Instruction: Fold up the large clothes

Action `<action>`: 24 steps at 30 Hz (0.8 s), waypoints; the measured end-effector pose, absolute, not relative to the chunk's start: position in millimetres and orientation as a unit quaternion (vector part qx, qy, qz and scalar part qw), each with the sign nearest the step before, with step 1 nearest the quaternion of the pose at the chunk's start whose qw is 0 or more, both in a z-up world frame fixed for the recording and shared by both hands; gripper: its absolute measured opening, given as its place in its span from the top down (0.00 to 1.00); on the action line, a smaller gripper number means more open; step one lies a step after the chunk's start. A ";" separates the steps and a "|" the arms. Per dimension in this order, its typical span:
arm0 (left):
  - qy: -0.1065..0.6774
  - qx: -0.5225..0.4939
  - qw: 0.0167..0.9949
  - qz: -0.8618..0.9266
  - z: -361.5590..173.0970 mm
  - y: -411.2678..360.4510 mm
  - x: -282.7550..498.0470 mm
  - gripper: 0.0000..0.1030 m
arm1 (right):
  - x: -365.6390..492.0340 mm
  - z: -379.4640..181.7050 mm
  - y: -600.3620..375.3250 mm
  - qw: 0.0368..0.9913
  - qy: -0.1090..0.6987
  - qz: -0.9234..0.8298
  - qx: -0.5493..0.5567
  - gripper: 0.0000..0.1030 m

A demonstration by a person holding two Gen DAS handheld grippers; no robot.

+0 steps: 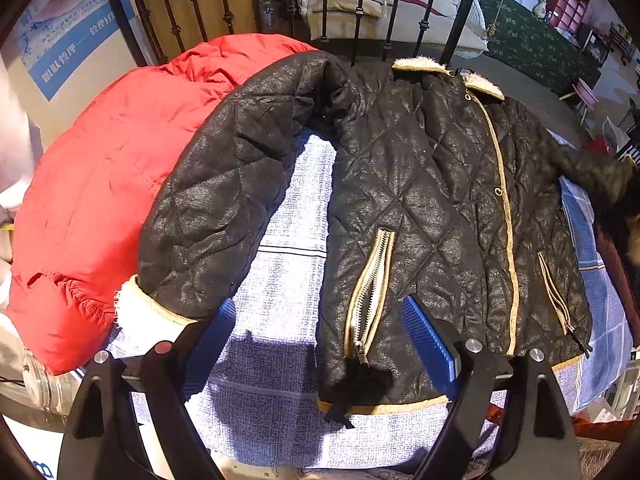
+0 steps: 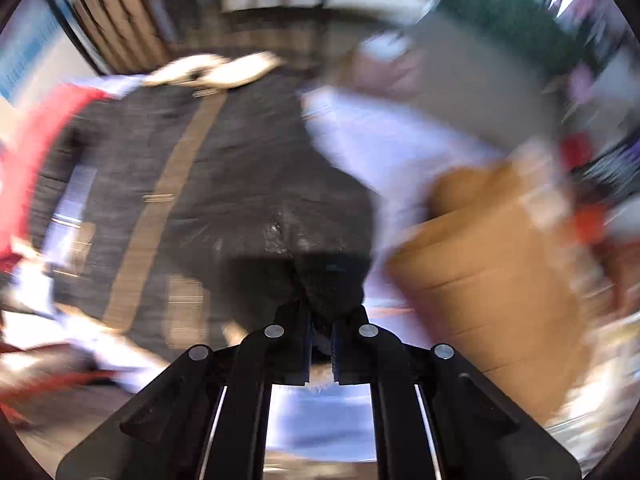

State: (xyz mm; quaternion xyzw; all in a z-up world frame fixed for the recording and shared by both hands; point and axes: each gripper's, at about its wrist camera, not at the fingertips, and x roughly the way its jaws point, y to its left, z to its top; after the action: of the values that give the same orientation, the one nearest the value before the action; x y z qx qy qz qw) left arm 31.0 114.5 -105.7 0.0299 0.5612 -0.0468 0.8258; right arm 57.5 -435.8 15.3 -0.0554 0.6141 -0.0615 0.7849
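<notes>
While my right gripper (image 2: 322, 344) pinches the jacket's (image 1: 432, 208) right sleeve, my spread left gripper (image 1: 320, 344) hovers over its hem, the body running straight ahead; the left sleeve (image 1: 224, 208) lies just left.

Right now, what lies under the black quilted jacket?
Under the black quilted jacket lies a blue-and-white checked cloth; its left sleeve rests on a red padded coat. Whatever supports the cloth is covered.
</notes>
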 end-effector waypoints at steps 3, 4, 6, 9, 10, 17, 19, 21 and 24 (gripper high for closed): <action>0.561 0.041 0.825 -0.055 -106.0 107.1 31.9 0.19 | 81.0 35.6 -488.1 0.771 0.617 -0.102 -0.123 0.94; 0.560 0.045 0.826 -0.057 -105.6 104.8 31.7 0.19 | 90.0 36.8 -499.2 0.762 0.617 -0.113 -0.161 0.94; 0.557 0.052 0.827 -0.058 -105.1 102.2 31.9 0.19 | 104.4 19.5 -510.3 0.728 0.628 -0.120 -0.248 0.93; 0.556 0.059 0.827 -0.054 -105.8 102.9 30.5 0.19 | 121.6 -27.6 -536.4 0.683 0.672 -0.129 -0.255 0.88; 0.556 0.059 0.827 -0.051 -106.4 104.8 29.6 0.19 | 125.4 -32.7 -540.9 0.690 0.669 -0.140 -0.236 0.85; 0.579 0.046 0.814 -0.023 -120.5 129.1 21.5 0.19 | 107.5 -17.4 -584.3 0.771 0.614 -0.171 0.008 0.84; 0.579 0.048 0.814 -0.021 -121.0 132.4 22.0 0.19 | 97.8 -15.0 -608.2 0.774 0.610 -0.153 0.073 0.84; 0.576 0.051 0.816 -0.021 -119.7 133.3 24.1 0.19 | 87.2 -8.4 -615.1 0.779 0.604 -0.124 0.117 0.83; 0.573 0.053 0.818 -0.023 -118.9 132.9 29.2 0.18 | 69.6 -5.3 -606.2 0.778 0.605 -0.087 0.145 0.83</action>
State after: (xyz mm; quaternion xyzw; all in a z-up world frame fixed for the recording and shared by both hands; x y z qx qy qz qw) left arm 29.2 132.9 -118.9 0.0528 0.5730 -0.0228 0.8175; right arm 69.6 -606.2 -5.3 0.1449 0.6052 -0.0869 0.7779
